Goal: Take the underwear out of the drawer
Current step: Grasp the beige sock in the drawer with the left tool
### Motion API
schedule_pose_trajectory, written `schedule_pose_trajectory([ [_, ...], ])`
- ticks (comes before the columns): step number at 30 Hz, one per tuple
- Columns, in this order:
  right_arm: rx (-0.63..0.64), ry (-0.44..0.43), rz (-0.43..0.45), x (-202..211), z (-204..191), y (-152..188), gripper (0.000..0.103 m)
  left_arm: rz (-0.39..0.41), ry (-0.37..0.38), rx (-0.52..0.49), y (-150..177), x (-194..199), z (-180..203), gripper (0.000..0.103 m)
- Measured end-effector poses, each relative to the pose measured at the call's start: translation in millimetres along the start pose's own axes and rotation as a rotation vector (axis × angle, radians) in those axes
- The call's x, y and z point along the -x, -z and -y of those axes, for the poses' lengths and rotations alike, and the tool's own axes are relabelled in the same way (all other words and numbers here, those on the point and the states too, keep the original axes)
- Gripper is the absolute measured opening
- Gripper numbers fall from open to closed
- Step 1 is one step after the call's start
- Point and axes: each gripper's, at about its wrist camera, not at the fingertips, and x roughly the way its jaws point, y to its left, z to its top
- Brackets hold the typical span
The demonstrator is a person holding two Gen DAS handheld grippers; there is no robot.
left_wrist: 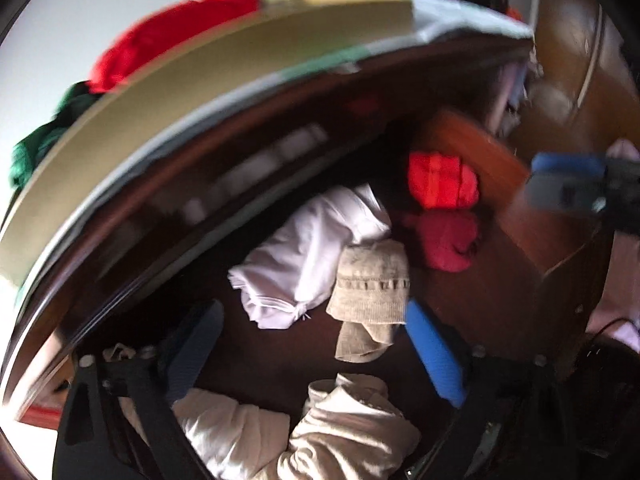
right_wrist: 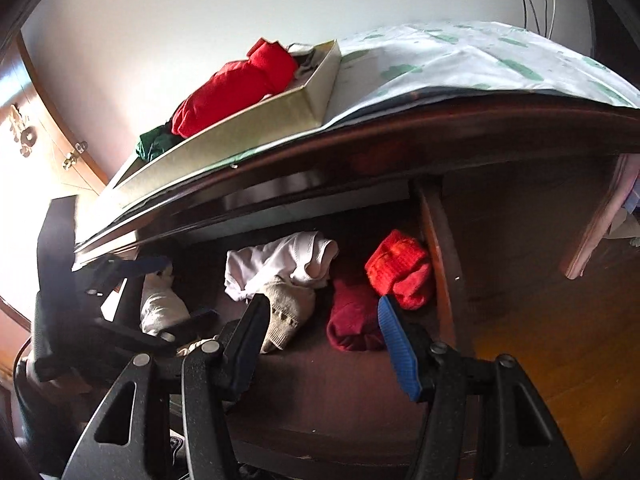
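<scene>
Both tongs hung spread and empty over the open drawer (right_wrist: 438, 240), the left gripper (left_wrist: 316, 354) above the cream underwear (left_wrist: 340, 432) at its left end, the right gripper (right_wrist: 324, 332) near the maroon piece (right_wrist: 352, 320), likely lining up a pick.

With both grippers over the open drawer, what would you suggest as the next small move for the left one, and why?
I would probably lower the left gripper a little further and close it on the cream garment directly below. Its jaws stand wide open with nothing pinched, and that bundle lies nearest. The white piece and the red ones sit further back in the drawer.
</scene>
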Motion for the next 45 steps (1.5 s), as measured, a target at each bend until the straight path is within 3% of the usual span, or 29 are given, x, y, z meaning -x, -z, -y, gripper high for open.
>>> schedule_pose_trajectory([
  [15,-0.037,-0.037,-0.036,-14.3,15.6,0.0,0.059,-0.177,0.120,-0.025,-24.1,-47.8,16.2,0.074],
  [18,-0.037,-0.050,-0.030,-12.0,17.7,-1.3,0.059,-0.233,0.132,-0.027,-28.5,-59.4,19.2,0.063],
  [21,-0.029,-0.048,-0.023,-8.7,19.8,-3.0,0.059,-0.301,0.142,-0.052,-28.2,-71.8,26.4,0.064],
  [26,-0.019,-0.047,-0.013,-5.9,22.7,-3.6,0.059,-0.313,0.133,-0.063,-32.0,-74.5,31.2,0.067],
  [29,-0.025,-0.048,-0.036,-9.7,26.9,-2.7,0.059,-0.306,0.140,-0.054,-31.7,-73.9,32.1,0.057],
  [31,-0.033,-0.053,-0.048,-11.5,30.8,-1.8,0.059,-0.285,0.165,-0.040,-33.1,-69.8,25.6,0.034],
  [34,-0.047,-0.042,-0.055,-12.9,35.0,-1.0,0.059,-0.279,0.247,0.024,-28.2,-67.1,15.2,0.029],
  [40,-0.055,-0.045,-0.067,-13.0,34.7,-2.6,0.059,-0.200,0.274,0.073,-18.1,-43.0,1.5,0.027],
  [45,-0.032,-0.037,-0.085,-14.9,30.2,-5.1,0.059,-0.045,0.290,0.193,-3.7,1.2,-18.2,0.027],
])
